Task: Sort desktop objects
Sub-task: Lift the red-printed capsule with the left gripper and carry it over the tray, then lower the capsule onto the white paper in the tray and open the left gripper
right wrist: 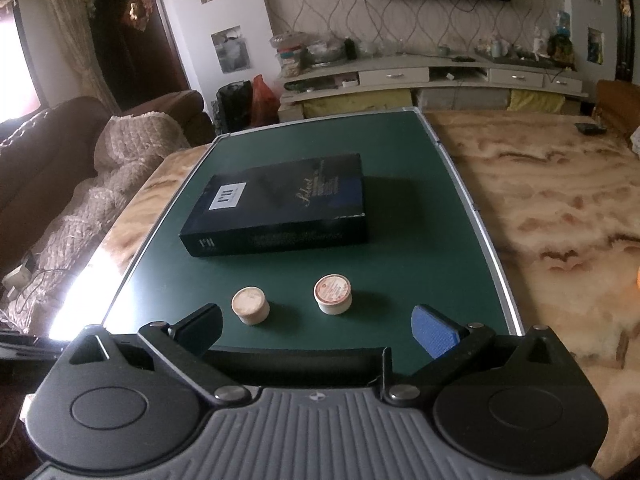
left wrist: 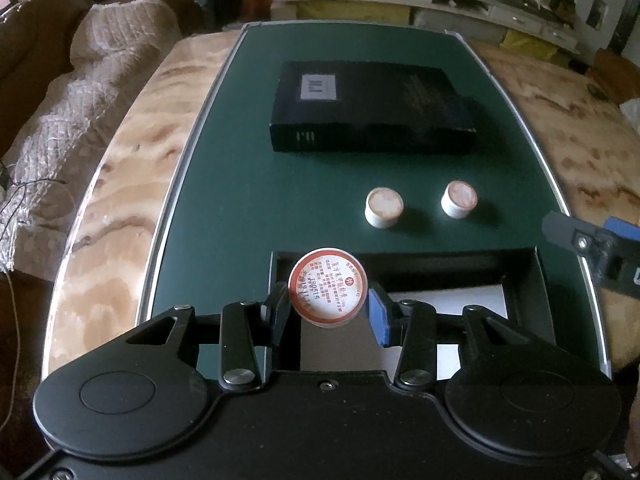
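Note:
My left gripper is shut on a small round white jar with a red-ringed label and holds it above a dark open box at the near edge of the green mat. Two more small white jars stand on the mat beyond the box; they also show in the right wrist view. A thick dark book lies flat further back. My right gripper is open and empty, near the jars; its finger shows in the left wrist view.
The green mat lies on a marble-patterned table. A brown sofa with a quilted cover stands to the left. A TV cabinet runs along the far wall. A dark remote lies at the table's far right.

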`<action>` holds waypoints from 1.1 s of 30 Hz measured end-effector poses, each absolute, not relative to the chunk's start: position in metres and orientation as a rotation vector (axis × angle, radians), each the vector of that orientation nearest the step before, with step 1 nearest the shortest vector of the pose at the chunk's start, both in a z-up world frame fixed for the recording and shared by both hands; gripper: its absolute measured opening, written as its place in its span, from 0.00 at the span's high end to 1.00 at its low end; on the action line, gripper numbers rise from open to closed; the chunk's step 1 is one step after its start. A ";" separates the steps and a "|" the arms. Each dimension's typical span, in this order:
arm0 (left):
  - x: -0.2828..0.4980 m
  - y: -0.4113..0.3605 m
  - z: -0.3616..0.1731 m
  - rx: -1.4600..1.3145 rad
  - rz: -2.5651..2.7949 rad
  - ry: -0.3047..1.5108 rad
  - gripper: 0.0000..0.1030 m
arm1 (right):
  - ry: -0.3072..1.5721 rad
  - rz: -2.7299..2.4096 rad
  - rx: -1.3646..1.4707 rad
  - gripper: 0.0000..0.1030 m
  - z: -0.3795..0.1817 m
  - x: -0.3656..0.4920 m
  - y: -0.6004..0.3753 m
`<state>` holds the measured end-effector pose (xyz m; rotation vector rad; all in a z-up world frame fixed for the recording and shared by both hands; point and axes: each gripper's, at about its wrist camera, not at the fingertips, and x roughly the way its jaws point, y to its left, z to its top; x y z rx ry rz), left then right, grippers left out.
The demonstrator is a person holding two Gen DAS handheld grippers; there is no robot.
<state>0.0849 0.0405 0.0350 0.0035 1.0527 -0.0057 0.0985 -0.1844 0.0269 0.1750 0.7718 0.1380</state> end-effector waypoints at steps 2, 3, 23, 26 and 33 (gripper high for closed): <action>0.082 0.039 0.033 0.004 -0.010 1.059 0.61 | 0.774 0.138 0.174 0.00 0.026 0.098 -0.184; 0.080 0.038 0.031 0.006 -0.010 1.062 0.61 | 0.774 0.139 0.175 0.00 0.026 0.098 -0.184; 0.074 0.035 -0.014 0.014 0.005 1.153 0.60 | 0.788 0.136 0.178 0.00 0.021 0.097 -0.184; 0.076 0.035 -0.020 0.018 0.006 1.166 0.61 | 0.789 0.135 0.178 0.00 0.020 0.097 -0.184; 0.079 0.036 -0.034 0.022 0.011 1.193 0.60 | 0.793 0.133 0.179 0.00 0.017 0.097 -0.184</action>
